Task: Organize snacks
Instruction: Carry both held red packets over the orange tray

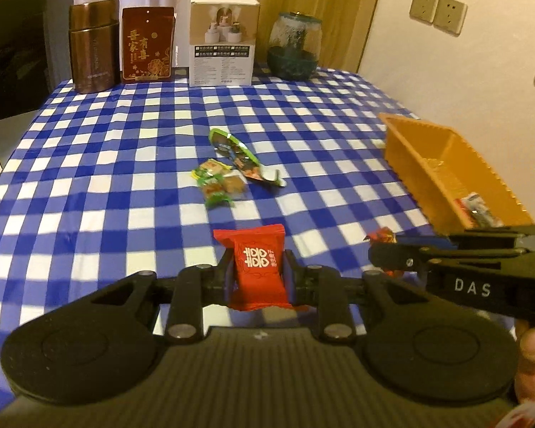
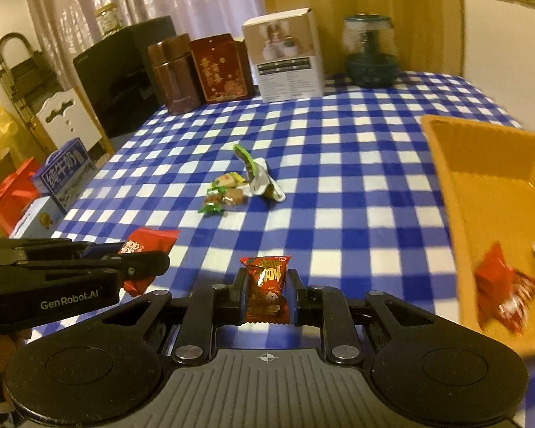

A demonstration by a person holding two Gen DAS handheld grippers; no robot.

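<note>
My left gripper (image 1: 256,262) is shut on a red snack packet with white characters (image 1: 256,267), held above the checked tablecloth. My right gripper (image 2: 266,287) is shut on a dark red snack packet (image 2: 266,289). The right gripper also shows at the right of the left wrist view (image 1: 392,255), and the left gripper at the left of the right wrist view (image 2: 149,262). An orange tray (image 2: 442,164) lies at the right; it holds a red snack (image 2: 503,290). A cluster of small candies (image 1: 215,183) and a green wrapper (image 1: 233,149) lie mid-table.
Along the table's far edge stand a brown tin (image 1: 94,46), a red box (image 1: 148,44), a white box (image 1: 223,41) and a glass jar (image 1: 294,46). A black appliance (image 1: 14,46) is at the far left. Boxes and bags (image 2: 62,174) sit on the floor left of the table.
</note>
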